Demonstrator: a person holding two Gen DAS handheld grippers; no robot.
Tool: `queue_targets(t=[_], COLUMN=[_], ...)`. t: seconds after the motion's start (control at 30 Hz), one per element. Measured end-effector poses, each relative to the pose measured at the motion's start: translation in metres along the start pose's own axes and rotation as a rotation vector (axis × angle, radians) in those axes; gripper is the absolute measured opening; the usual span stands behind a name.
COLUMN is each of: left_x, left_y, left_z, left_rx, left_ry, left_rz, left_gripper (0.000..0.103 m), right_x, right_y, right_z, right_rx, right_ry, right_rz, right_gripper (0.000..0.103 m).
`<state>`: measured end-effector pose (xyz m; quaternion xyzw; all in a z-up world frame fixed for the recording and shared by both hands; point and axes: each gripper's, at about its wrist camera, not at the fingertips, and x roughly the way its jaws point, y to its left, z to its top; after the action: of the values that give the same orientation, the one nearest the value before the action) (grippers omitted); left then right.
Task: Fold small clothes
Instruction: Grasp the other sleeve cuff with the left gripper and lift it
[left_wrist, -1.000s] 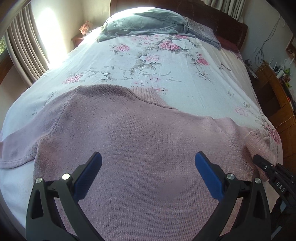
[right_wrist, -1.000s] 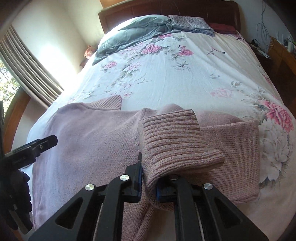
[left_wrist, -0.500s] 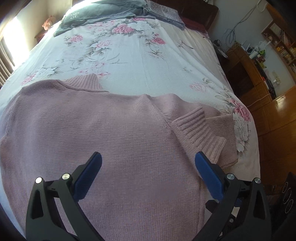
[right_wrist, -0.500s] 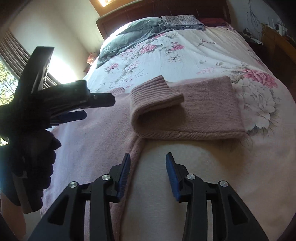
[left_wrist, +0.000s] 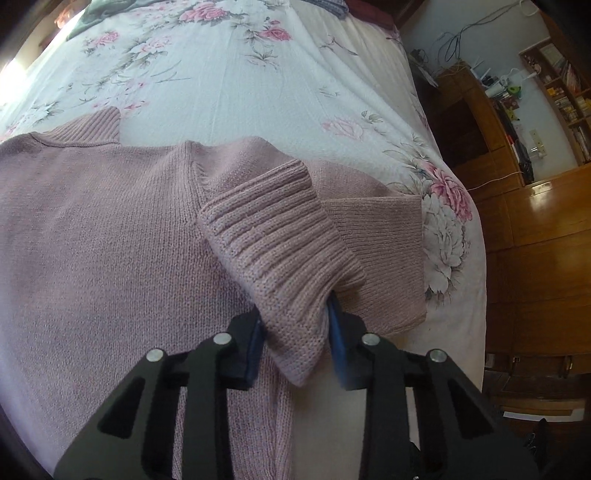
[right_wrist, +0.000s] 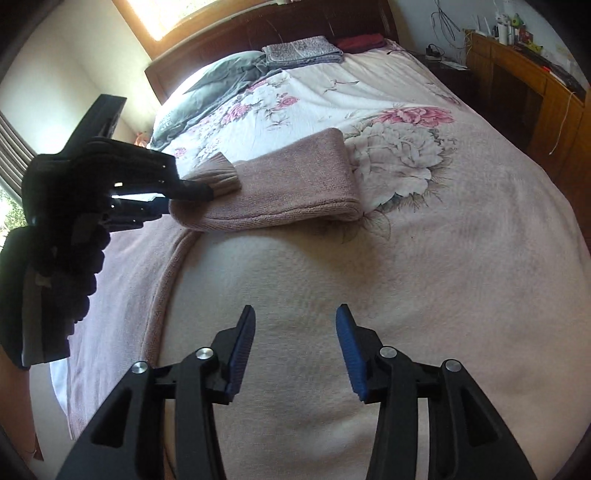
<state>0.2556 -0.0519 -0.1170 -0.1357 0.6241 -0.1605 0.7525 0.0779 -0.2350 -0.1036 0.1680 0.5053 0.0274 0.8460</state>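
Left wrist view shows left gripper (left_wrist: 295, 332) fingers clamping sweater cuff (left_wrist: 273, 236); right gripper (right_wrist: 295, 343) fingers wide.

Floral bedspread (left_wrist: 229, 85), grey pillow (right_wrist: 218, 79), wooden cabinets (left_wrist: 532, 236)

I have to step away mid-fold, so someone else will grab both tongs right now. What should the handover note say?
Left tongs: shut on the ribbed cuff of the pink sweater's sleeve, which is doubled back over itself.
Right tongs: open, holding nothing, above the bare floral bedspread beside the sweater's edge.
Pink sweater: spread flat on the bed, collar pointing toward the headboard.
Done: this one sleeve is folded back on itself.
Left: lay the cuff across the sweater body and release; the other sleeve is out of view, so check it, then fold the body.
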Motion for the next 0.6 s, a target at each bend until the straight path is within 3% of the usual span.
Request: queue_targets(t=[0.13, 0.3, 0.6], left_x=[-0.034, -0.091, -0.147], left_y=[0.009, 0.038, 0.133], left_z=[-0.001, -0.001, 0.012], left_rx=[-0.034, -0.034, -0.103], left_ry=[-0.107, -0.258, -0.373], left_rz=[-0.066, -0.059, 0.094], left_gripper=[0.013, 0.013, 0.013], right_x=[-0.001, -0.003, 0.010], right_y=[0.000, 0.010, 0.040], right_z=[0.003, 0.012, 0.047], right_rx=[0.001, -0.018, -0.033], right_ry=[-0.008, -0.027, -0.027], right_rz=[0.006, 0.018, 0.087], right_gripper=[0.046, 0.046, 0.046])
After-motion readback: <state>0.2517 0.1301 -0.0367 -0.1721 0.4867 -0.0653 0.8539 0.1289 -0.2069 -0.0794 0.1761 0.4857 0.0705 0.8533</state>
